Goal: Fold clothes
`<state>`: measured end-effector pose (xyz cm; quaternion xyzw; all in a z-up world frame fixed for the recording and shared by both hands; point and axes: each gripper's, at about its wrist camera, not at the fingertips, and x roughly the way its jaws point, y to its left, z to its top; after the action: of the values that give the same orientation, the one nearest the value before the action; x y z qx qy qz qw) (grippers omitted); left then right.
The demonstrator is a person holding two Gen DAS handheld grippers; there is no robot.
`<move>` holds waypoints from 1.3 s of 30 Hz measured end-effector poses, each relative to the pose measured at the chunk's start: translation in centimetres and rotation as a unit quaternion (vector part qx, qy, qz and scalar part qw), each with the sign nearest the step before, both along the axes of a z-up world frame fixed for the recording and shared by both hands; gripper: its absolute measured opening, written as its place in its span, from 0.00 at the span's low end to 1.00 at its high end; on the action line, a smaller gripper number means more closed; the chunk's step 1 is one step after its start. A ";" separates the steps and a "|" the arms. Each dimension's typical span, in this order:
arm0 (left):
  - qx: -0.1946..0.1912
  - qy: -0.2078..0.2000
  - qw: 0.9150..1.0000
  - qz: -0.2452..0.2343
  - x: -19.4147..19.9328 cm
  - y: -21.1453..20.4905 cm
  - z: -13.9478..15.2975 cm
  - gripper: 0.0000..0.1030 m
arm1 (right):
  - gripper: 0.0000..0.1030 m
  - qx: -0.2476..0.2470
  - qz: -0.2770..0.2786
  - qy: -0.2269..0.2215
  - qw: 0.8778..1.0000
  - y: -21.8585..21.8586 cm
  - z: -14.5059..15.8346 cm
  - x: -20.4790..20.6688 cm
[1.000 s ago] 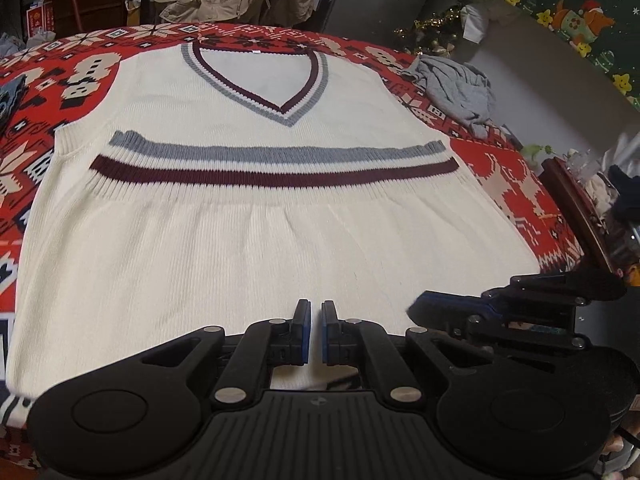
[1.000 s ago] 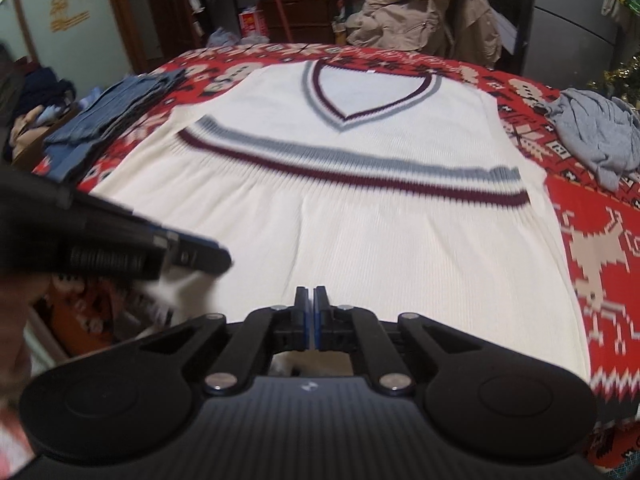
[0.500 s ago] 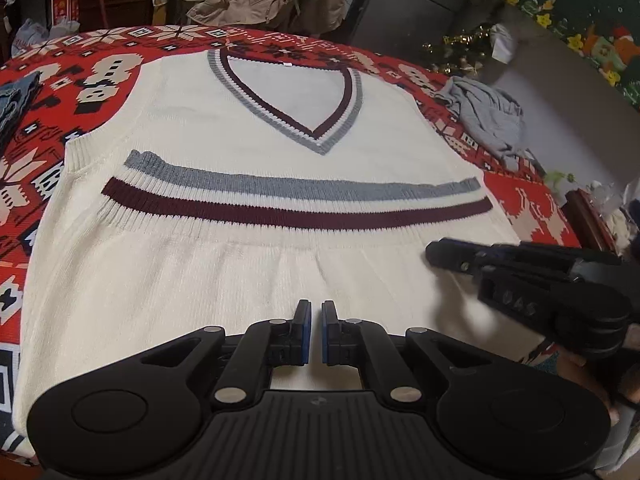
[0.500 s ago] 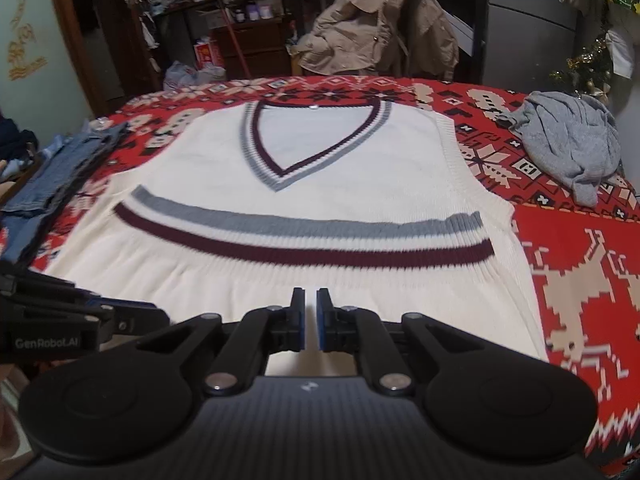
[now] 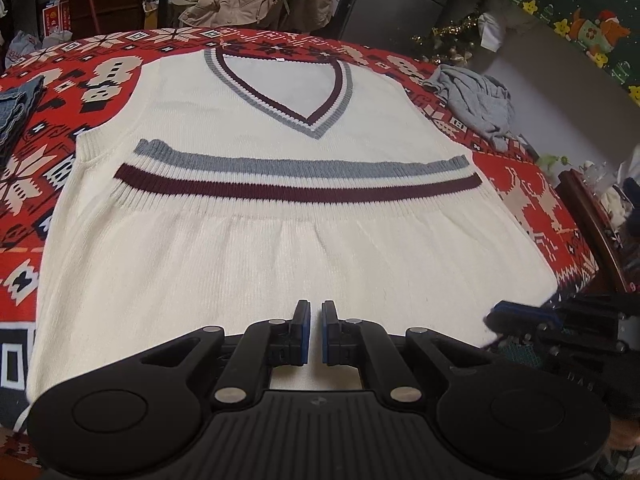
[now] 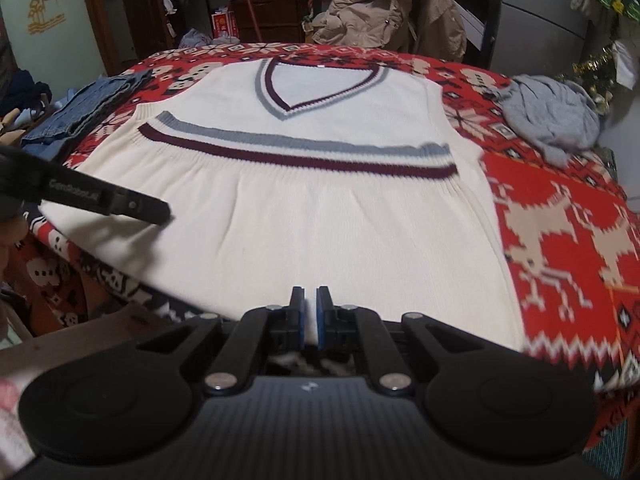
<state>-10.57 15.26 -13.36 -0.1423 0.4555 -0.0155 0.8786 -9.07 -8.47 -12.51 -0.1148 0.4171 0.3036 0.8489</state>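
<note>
1. Vest (image 5: 288, 248), cream knit with grey and maroon stripes, lies flat and face up on the red patterned blanket (image 5: 532, 200), V-neck at the far end and hem toward the cameras; no fold shows in it.
2. Left gripper (image 5: 315, 332) hovers over the hem's middle, pads a narrow slit apart, nothing between them.
3. Right gripper (image 6: 310, 316) hangs over the near hem too, its jaws almost closed and empty; white fluff behind the pads is too blurred to name.
4. Right gripper's tip, seen from the left wrist, reaches the hem's right corner, though motion blur leaves contact uncertain.
5. Folded denim (image 6: 84, 108) sits at the left edge and a crumpled grey garment (image 6: 556, 116) at the right, both clear of the vest.
6. A clean fold likely asks for wider jaws first, then a pinch through both knit layers at matching corners.
7. Lifting both points level should keep the stripes square; the loose knit looks prone to stretching or sagging if one side leads.
</note>
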 end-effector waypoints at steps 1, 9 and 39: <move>0.001 -0.001 1.000 0.000 -0.2 0.1 0.2 0.04 | 0.06 0.005 -0.002 -0.001 1.000 -0.3 0.2 0.2; 0.011 -0.005 1.000 0.026 1.1 2.4 0.4 0.04 | 0.08 0.026 -0.032 -0.015 0.999 0.3 1.2 5.8; 0.053 -0.007 0.996 0.075 -2.5 7.7 0.9 0.16 | 0.12 0.025 -0.061 -0.033 0.997 -5.1 1.4 3.9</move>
<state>-13.07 22.95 -12.48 -0.1293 0.4379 0.0732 0.8867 -5.19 -13.59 -11.10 -0.0776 0.3876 0.2575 0.8817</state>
